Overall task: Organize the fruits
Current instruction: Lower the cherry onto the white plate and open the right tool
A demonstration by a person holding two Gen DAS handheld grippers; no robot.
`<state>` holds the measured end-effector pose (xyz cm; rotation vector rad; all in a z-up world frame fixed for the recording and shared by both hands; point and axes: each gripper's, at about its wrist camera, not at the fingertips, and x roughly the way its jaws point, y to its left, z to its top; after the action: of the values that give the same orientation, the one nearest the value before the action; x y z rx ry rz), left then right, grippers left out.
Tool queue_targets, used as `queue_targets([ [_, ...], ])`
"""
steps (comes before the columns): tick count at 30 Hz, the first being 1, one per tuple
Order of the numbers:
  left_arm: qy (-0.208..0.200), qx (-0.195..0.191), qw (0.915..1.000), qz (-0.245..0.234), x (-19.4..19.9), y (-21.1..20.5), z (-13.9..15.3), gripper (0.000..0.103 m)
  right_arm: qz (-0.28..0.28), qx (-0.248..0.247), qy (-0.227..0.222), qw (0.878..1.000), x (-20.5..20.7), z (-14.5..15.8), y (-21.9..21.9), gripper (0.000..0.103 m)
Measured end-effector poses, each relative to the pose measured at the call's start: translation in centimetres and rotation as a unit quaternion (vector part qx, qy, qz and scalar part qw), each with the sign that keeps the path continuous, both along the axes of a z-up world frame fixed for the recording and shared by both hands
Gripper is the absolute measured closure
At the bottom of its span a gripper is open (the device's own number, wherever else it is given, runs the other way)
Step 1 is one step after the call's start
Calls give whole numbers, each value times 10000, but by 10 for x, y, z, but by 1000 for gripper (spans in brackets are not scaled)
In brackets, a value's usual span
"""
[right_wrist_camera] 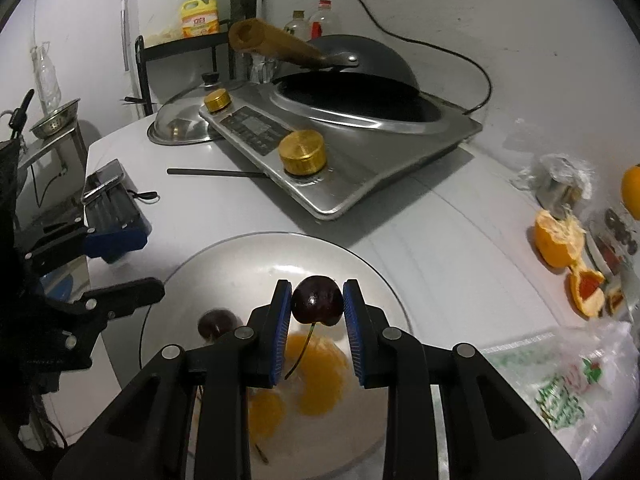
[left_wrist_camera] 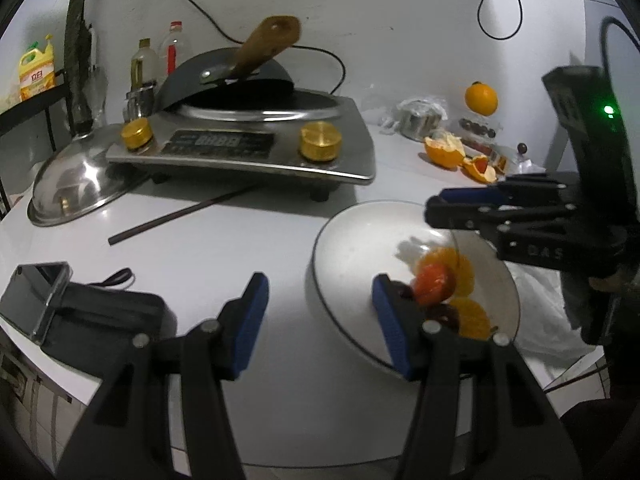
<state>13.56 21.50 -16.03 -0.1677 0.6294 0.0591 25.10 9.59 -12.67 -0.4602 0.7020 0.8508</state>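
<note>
Item: dark cherry (right_wrist_camera: pixel 317 300), clamped in right gripper (right_wrist_camera: pixel 317 322) above plate (right_wrist_camera: pixel 360 264); lower gently beside orange segments (right_wrist_camera: pixel 320 372) before releasing; left gripper (left_wrist_camera: pixel 320 320) apart, empty.

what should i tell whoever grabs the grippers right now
Right gripper: shut on a dark cherry, held above the plate, stem hanging down.
Left gripper: open, holding nothing, fingers at the plate's near-left edge.
Already in the plate: orange segments, another cherry, and a red piece seen from the left wrist.
Still out on the counter: a whole orange at the far right; peel pieces lie nearby.
Next, probably: release the cherry into the plate, then fetch the whole orange.
</note>
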Motion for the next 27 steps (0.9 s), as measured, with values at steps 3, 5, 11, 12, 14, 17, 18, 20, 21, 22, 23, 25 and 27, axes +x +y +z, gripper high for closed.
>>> queue_targets([
  [3,-27,-42,10000,47,-2,6,-1,47,62,-29,89,9999,1,-7,14,75],
  [5,-42,-68,9999,71,-3,8,-2,47,86,-61,147,9998,2,-13,22,75],
  [11,-61,-110,9999,99,-9,9,-1,47,-45,-60,278,9996,6,-20,28,75],
  [12,-68,-108,9999,98,-10,9,0,47,-73,-41,303,9995,6,-20,28,75],
  [14,-73,-89,9999,89,-12,8,2,47,-127,-19,307,9994,7,-20,26,73],
  [17,-75,-55,9999,66,-15,3,5,47,-173,63,314,9993,5,-16,21,60],
  [18,-83,-40,9999,54,-17,1,6,47,-183,87,301,9993,4,-14,19,58],
  [20,-112,-10,9999,25,-19,-4,10,47,-220,138,266,9993,2,-10,13,57],
  [21,-129,10,9999,13,-20,-7,12,47,-231,154,250,9993,1,-8,11,57],
  [22,-139,19,9999,6,-21,-9,14,47,-248,177,223,9993,-1,-5,6,57],
  [23,-151,30,9999,-4,-22,-11,15,47,-265,196,204,9992,-2,-2,3,57],
  [25,-173,56,9998,-33,-23,-18,19,47,-312,236,164,9991,-5,3,-8,57],
  [27,-197,85,9997,-80,-24,-26,22,47,-365,272,130,9989,-8,7,-18,57],
])
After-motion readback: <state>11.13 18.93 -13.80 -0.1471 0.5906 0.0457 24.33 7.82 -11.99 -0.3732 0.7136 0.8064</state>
